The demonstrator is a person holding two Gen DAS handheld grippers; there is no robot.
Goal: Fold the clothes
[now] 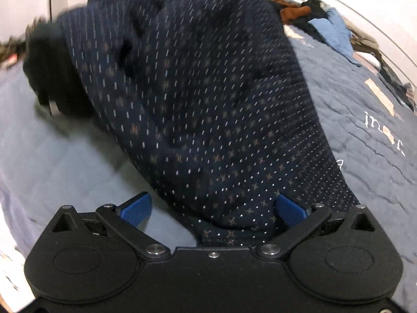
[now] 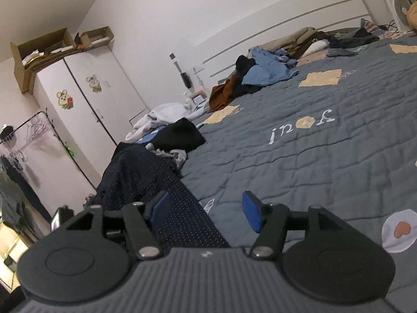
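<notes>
Both the left tongs (image 1: 212,208) and the right tongs (image 2: 206,212) stand released around the navy dotted garment (image 1: 187,99), heaped on the grey quilt (image 2: 325,156) of the bed, so the loose cloth may slide out and bunch

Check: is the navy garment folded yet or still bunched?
Bunched. The navy garment hangs rumpled, draped between the open left gripper; no neat fold visible.

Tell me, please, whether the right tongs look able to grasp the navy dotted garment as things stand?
Probably yes. The right tongs are open, and the navy dotted garment already lies across their left pad, with nothing in between. Closing should catch the fabric edge.
</notes>
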